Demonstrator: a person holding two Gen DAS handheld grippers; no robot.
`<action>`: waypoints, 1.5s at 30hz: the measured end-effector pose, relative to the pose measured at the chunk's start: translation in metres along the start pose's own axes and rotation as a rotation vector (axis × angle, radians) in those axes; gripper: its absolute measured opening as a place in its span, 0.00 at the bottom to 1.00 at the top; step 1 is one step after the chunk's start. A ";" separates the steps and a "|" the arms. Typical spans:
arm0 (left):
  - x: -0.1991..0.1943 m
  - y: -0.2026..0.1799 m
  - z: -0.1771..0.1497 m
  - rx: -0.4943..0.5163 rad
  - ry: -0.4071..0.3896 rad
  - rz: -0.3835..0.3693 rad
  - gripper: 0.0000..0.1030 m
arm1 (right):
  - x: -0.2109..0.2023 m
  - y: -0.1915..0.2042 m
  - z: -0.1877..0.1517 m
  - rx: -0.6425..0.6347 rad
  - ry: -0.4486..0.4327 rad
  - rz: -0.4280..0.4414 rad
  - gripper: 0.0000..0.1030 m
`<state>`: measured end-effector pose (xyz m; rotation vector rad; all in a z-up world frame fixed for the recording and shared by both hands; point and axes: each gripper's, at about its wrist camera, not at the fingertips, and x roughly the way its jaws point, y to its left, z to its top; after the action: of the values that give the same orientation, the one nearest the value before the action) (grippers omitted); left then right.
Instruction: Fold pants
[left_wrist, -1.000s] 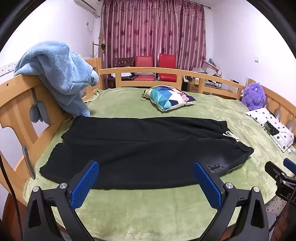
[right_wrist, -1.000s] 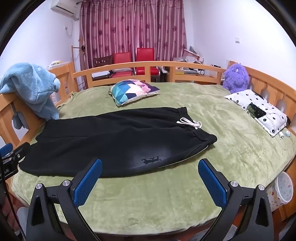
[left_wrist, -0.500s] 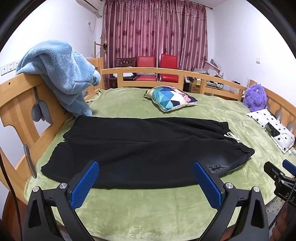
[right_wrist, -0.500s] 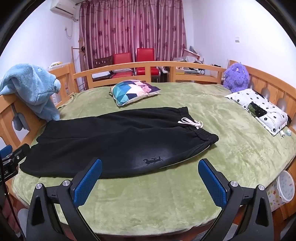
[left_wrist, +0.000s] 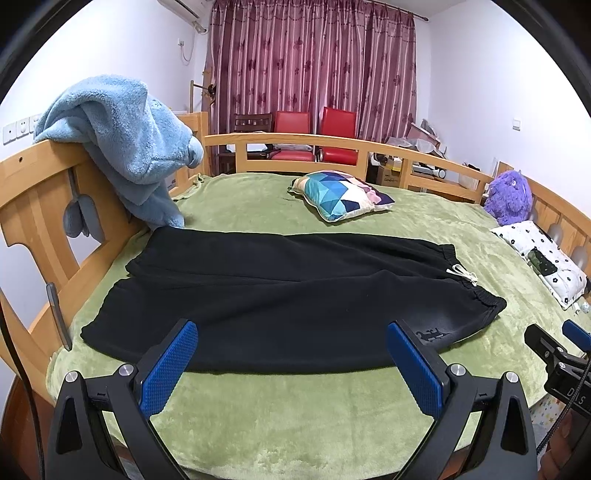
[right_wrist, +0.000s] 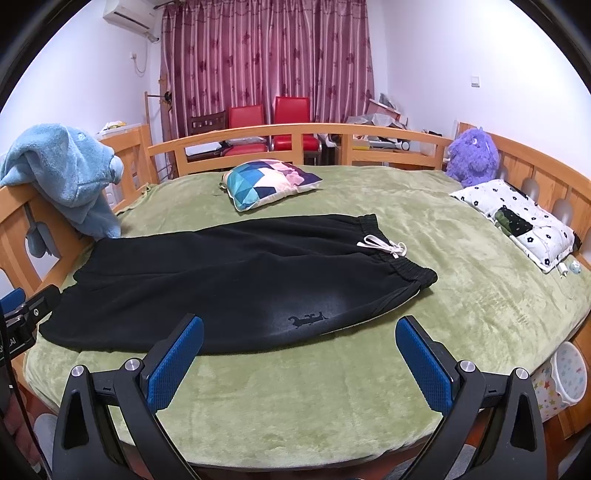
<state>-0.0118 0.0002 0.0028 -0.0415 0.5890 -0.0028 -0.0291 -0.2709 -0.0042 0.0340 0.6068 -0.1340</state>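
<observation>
Black pants (left_wrist: 280, 295) lie flat on the green bedspread (left_wrist: 295, 417), legs side by side, cuffs at the left, waistband with a white drawstring (left_wrist: 461, 273) at the right. They also show in the right wrist view (right_wrist: 229, 280), with the drawstring (right_wrist: 384, 246) and a small printed mark (right_wrist: 308, 318). My left gripper (left_wrist: 291, 362) is open and empty, above the bed's near edge, short of the pants. My right gripper (right_wrist: 299, 354) is open and empty, near the waist end. Each gripper shows at the other view's edge.
A wooden rail rings the bed (left_wrist: 332, 142). A blue fleece blanket (left_wrist: 125, 144) hangs over the left rail. A colourful pillow (left_wrist: 340, 194), a purple plush toy (left_wrist: 508, 197) and a flowered pillow (left_wrist: 543, 258) lie beyond. Red chairs (left_wrist: 317, 133) stand behind.
Both grippers have edged slightly toward the pants and stay open. The pants have not moved.
</observation>
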 end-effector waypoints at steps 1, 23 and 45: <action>-0.003 0.010 -0.002 0.001 -0.003 0.000 1.00 | -0.001 0.000 0.000 0.000 -0.002 0.000 0.99; -0.006 0.012 -0.003 -0.001 -0.003 -0.006 1.00 | -0.003 0.002 0.001 0.010 -0.012 0.001 0.99; -0.007 0.009 -0.005 -0.003 -0.004 -0.011 1.00 | -0.003 0.004 0.002 0.014 -0.023 0.015 0.99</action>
<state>-0.0200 0.0095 0.0024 -0.0475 0.5851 -0.0124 -0.0305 -0.2664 -0.0010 0.0509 0.5830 -0.1243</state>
